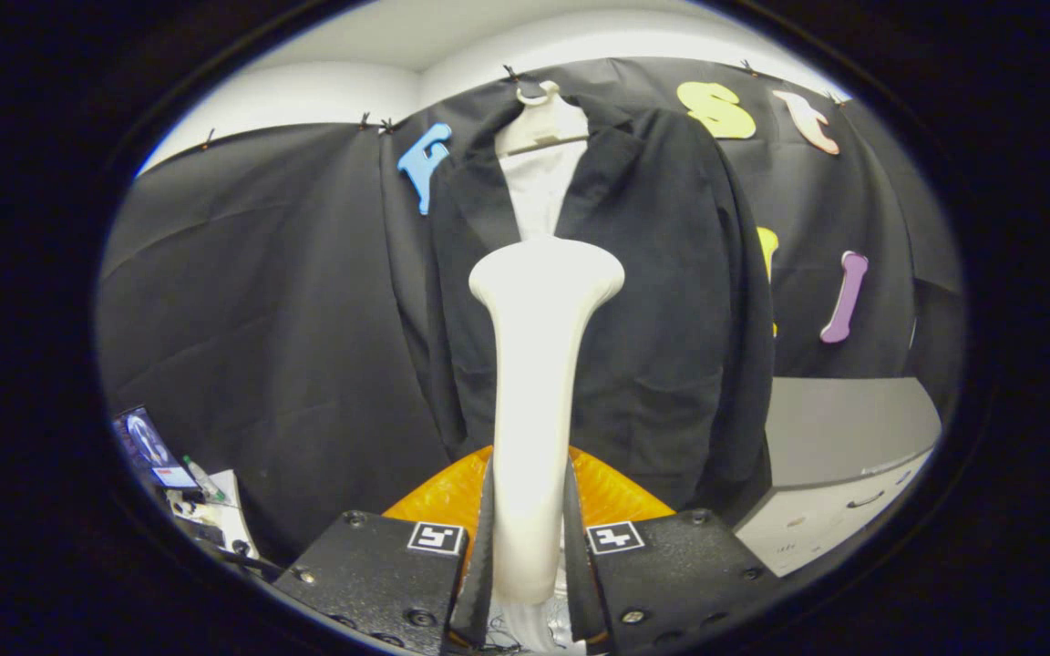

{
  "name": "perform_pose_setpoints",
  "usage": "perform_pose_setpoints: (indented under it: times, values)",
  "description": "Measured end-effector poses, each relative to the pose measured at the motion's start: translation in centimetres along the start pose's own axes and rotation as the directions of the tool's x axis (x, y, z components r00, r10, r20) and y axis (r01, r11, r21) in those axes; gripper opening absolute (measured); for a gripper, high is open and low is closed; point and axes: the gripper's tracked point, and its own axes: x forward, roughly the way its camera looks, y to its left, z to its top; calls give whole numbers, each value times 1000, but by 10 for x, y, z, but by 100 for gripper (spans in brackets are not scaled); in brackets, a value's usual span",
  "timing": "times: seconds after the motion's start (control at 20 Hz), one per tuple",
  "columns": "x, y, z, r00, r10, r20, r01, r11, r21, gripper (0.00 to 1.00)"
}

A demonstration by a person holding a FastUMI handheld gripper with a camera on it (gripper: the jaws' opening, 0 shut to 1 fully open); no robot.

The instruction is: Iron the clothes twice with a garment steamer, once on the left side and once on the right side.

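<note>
Gripper view looks straight along a white garment steamer [539, 383], whose slim handle rises from between the jaws and flares into a broad, flat head at the top. The gripper [530, 547] is clenched on that handle, both fingers [481, 556] pressing its sides. Just beyond the steamer head hangs a black suit jacket [662, 301] on a white hanger [543, 123], its lapels open over a strip of white lining or shirt. Something orange and ribbed [612, 492] sits low behind the fingers. Off to the right stands a pale grey cabinet [839, 474] with drawers; to the left, a small lit screen [153, 448] among clutter.
</note>
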Motion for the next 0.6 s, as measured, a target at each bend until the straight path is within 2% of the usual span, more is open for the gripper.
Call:
perform_pose_setpoints:
  times: [0.3, 0.6]
  values:
    - [15, 48, 70, 994, 47, 99, -44, 998, -32, 36]
    - [49, 88, 118, 987, 64, 149, -57, 997, -51, 36]
